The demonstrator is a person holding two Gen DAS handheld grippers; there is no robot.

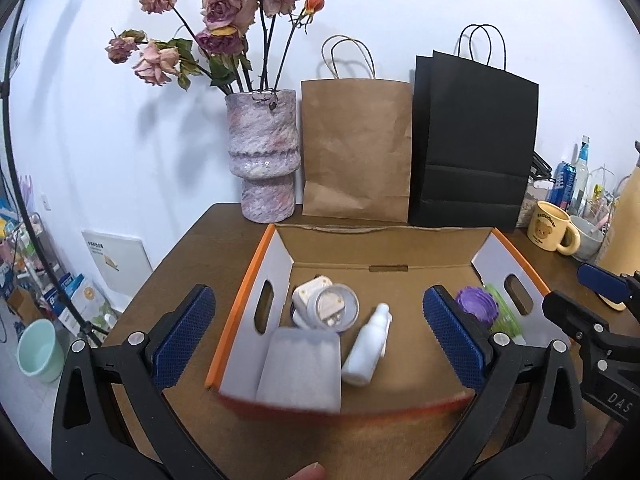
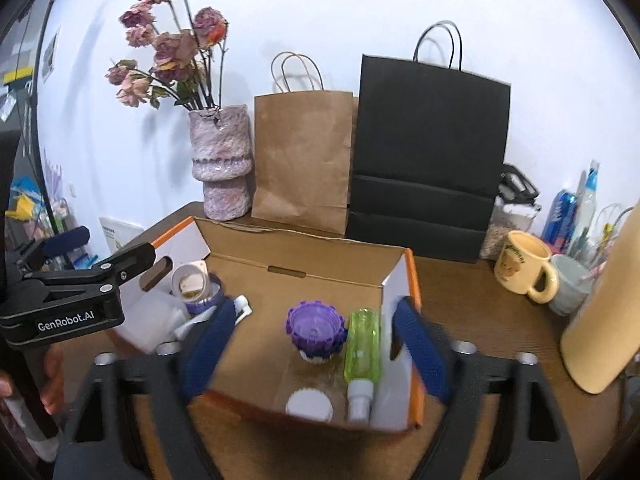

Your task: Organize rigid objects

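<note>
Left wrist view: left tool [image 1: 316,332] spread wide, holding nothing, raised over the near rim of one cardboard box [image 1: 384,248] in the middle of the table [image 1: 188,248]. Gathered inside, likely so loose items stay contained: one white spray bottle [image 1: 368,352], one white charger plug [image 1: 308,294] under a clear round lid [image 1: 335,306], one frosted cup [image 1: 300,368], one purple lid [image 1: 476,304]. Two paper bags and one vase along the far edge.

Right wrist view: right tool [image 2: 316,356] half open, blurred, empty, straddling the box's right wall. Below it one green bottle [image 2: 362,344] lying flat beside the purple lid, one white cap [image 2: 309,402] near the front. One mug [image 2: 520,268] toward the table's right edge.
</note>
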